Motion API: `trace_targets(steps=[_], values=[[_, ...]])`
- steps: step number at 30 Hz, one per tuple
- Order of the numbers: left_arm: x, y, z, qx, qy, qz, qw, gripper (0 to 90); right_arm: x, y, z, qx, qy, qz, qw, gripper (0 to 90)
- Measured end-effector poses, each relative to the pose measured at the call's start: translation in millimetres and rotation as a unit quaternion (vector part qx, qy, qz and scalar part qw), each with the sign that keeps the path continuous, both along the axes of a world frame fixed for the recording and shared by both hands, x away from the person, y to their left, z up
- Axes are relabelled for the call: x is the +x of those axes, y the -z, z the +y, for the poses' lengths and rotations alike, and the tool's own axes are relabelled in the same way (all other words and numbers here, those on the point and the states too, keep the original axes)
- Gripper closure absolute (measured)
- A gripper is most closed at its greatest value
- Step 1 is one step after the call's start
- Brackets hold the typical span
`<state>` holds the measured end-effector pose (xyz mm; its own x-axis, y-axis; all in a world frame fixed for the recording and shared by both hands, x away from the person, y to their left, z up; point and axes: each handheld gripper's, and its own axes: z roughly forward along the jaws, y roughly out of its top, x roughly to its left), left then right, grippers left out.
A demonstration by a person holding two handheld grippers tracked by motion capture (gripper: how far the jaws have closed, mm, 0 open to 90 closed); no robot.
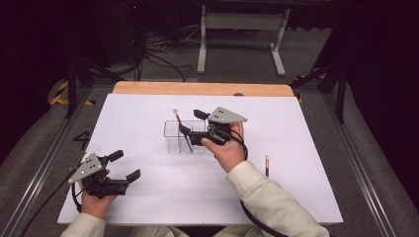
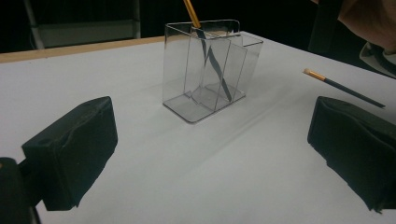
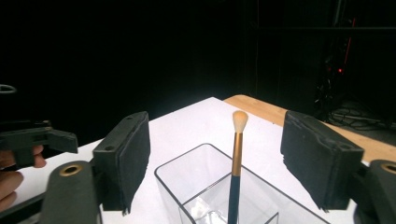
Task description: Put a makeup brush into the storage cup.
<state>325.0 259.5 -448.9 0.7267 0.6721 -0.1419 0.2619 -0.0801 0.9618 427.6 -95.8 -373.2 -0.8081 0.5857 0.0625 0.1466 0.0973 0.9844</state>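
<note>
Surface: a white table top [image 1: 148, 128] with a light wooden strip [image 1: 202, 89] along its far edge; behind it a dark room with cables on the floor.
Landmark: a clear plastic organiser box with inner dividers [image 1: 174, 143], standing upright near the middle of the table.
Brush in the box: a makeup brush with a dark handle, gold collar and pale bristle tip [image 3: 239, 140] stands in one compartment of the clear box, leaning, with the bristles up above the rim.
Second brush: another dark brush with a gold collar [image 1: 267, 165] lies flat on the table, well apart from the box, on its right side.
Right gripper [image 1: 191, 122]: held just above the box, its two black jaws standing wide on both sides of the standing brush and not touching it; nothing is gripped.
Left gripper [image 1: 123, 165]: rests low near the front left of the table, well apart from the box, jaws spread wide and empty.
</note>
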Motion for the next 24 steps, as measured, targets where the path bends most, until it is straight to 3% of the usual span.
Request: trace_targets(steps=[16,24], values=[[0.5,0.0,0.2,0.002,-0.001,0.003,1.0000,2.3,-25.6,-21.9,-41.2,-0.028,0.014,-0.011,0.9994,20.2],[0.3,-0.4,-0.6,0.003,0.001,0.001,1.0000,2.0,-33.6,-29.9,-63.8,-0.032,0.025,-0.011,0.9991,19.9]])
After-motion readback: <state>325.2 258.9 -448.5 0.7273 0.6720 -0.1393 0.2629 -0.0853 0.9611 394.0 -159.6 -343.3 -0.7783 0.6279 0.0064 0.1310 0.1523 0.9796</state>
